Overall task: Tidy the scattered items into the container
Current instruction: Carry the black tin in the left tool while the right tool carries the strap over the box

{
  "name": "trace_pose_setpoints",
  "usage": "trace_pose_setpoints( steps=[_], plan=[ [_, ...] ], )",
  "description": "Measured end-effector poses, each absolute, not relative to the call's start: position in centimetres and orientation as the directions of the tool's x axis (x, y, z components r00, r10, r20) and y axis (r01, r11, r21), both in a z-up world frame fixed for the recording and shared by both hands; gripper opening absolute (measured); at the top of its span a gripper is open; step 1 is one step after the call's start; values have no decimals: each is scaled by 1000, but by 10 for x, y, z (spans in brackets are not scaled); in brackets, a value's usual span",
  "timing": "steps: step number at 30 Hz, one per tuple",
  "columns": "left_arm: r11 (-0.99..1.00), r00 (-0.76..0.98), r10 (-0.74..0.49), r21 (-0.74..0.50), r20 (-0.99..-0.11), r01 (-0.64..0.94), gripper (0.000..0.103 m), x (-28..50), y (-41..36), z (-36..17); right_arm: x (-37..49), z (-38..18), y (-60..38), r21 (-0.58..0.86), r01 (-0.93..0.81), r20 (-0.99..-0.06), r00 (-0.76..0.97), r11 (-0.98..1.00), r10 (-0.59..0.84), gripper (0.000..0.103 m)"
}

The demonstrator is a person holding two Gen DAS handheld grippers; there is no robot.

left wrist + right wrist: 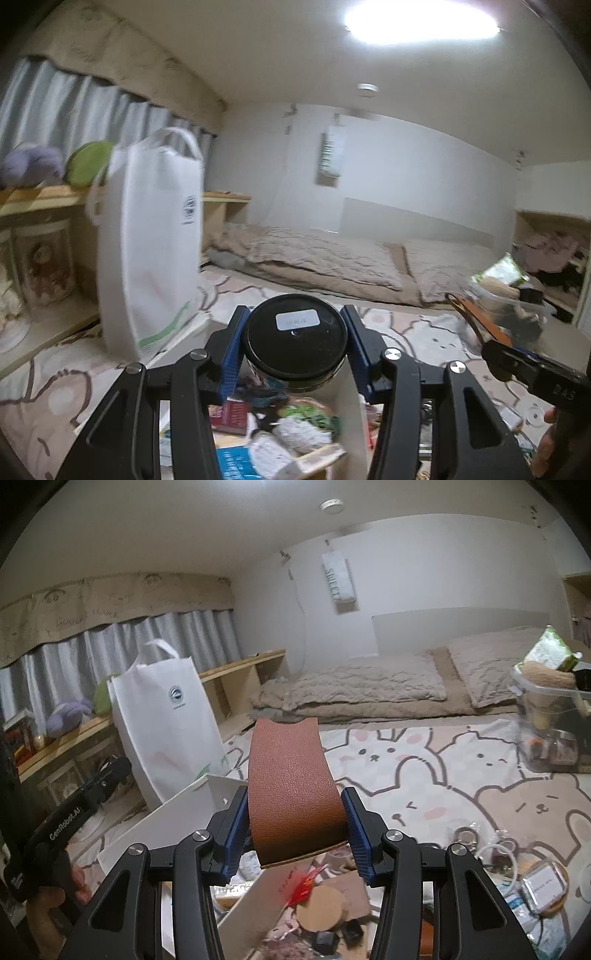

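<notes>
The left gripper (pixel 295 341) fingers grip a round black-lidded jar (pixel 296 330), the right gripper (pixel 294 821) fingers clamp a curved brown leather piece (pixel 293 790), and the clear plastic container (pixel 550 723) stands far right, nearer the right one.

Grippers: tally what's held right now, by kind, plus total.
Black-lidded jar, in left gripper: 1
Curved brown leather piece, in right gripper: 1
Total held: 2

Black claw (pixel 294 347) arms, blue ribbed pads (pixel 232 354), silver screws, white "CenRobot.AI" lettering
</notes>
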State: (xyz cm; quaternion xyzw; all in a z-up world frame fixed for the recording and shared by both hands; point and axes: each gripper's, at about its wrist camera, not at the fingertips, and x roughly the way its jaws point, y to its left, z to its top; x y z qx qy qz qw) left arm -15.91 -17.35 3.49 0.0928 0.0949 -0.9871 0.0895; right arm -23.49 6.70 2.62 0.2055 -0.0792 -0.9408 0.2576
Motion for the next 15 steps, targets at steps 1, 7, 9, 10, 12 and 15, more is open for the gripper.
trace_pose_setpoints(
  steps=[1, 7, 9, 10, 12, 15],
  plan=[
    [-962, -965, -162, -185, -204, 201, 50, -158, -179, 32, -236, 25, 61, 249, 462, -350, -777, -851, -523, 50],
    [-936, -944, -217, -221, -251, 273, 50, -160, -210, 18, -240, 22, 28, 217, 510, -378, -742, -832, -554, 50],
    [-926, -937, -227, -239, -267, 292, 50, -159, -219, 12, -241, 21, 19, 205, 523, -383, -735, -827, -559, 50],
    [-920, -935, -224, -256, -274, 296, 50, -158, -224, 9, -241, 20, 13, 198, 529, -387, -732, -826, -561, 50],
    [-914, -933, -219, -274, -286, 299, 50, -159, -231, 5, -243, 18, 2, 191, 539, -397, -722, -821, -567, 50],
    [-909, -924, -227, -274, -308, 314, 50, -163, -238, 0, -245, 16, -15, 181, 561, -416, -700, -808, -580, 50]
  ],
)
